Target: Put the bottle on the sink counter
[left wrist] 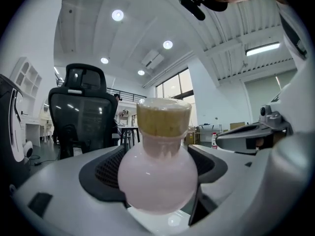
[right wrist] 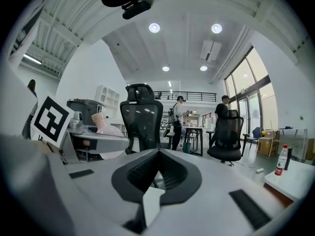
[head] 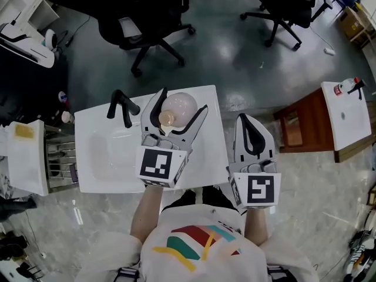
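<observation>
A round pale pink bottle (head: 178,106) with a cork stopper sits between the jaws of my left gripper (head: 182,101), which is shut on its belly. It stands upright over the right part of the white sink counter (head: 100,178); whether its base touches the white surface I cannot tell. In the left gripper view the bottle (left wrist: 158,176) fills the space between the black pads (left wrist: 106,168). My right gripper (head: 245,119) hangs off the counter's right edge, shut and empty, with its pads (right wrist: 142,168) pressed together.
A black faucet (head: 120,106) rises at the counter's back left, beside the basin (head: 111,148). Two black office chairs (head: 144,22) (head: 288,7) stand behind on the floor. A wooden table (head: 299,128) with a white top and a small bottle (head: 346,87) is at right.
</observation>
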Demonstrator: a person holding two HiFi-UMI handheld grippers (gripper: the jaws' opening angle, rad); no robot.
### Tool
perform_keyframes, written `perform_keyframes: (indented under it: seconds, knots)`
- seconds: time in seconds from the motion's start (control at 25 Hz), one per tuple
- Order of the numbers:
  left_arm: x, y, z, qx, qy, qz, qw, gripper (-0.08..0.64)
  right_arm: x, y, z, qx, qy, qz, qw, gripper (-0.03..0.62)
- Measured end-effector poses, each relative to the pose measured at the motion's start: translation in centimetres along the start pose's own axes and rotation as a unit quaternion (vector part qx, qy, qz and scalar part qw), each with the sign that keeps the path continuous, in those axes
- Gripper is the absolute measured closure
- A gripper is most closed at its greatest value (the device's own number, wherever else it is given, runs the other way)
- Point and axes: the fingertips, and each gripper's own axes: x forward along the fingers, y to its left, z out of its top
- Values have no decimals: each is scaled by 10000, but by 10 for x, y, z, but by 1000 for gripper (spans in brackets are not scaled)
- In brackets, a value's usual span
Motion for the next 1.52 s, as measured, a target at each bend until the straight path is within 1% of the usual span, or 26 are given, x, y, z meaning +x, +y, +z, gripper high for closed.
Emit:
perform_keyframes:
  seconds: [0.2, 0.32, 0.44, 0.6, 0.84, 1.0, 1.16, 1.4, 1.52]
  knots:
    - [46, -6, -43, -49, 446, -177, 9988, 170, 5, -29, -20, 91, 227, -241, 9994, 580]
    - [66, -5, -74, -180, 694, -258, 9971, 170, 6, -39, -32, 150, 382, -360, 9985, 580]
    - [87, -2, -104, -298, 925, -251, 9949, 170, 10, -48, -49, 179, 547, -405, 9975, 580]
    - [113, -6, -140, -263, 1237, -285, 9916, 170, 13, -62, -73, 244, 785, -486, 9954, 580]
    - [137, -11, -186, -300, 1580, -342, 9864, 170, 16, -71, -97, 325, 1007, -511, 9931, 580]
    - [147, -15, -208, -386, 1748, -369, 9832, 170, 19, -77, -109, 351, 1114, -506, 9919, 580]
    - [152, -15, -224, -388, 1864, -367, 9810, 170, 21, -76, -117, 379, 1181, -475, 9911, 580]
    - [157, -14, -246, -453, 2075, -270, 9768, 170, 23, -73, -122, 463, 1193, -395, 9910, 580]
    - [157, -16, -250, -348, 2155, -253, 9755, 170, 23, -73, -124, 503, 1175, -341, 9912, 580]
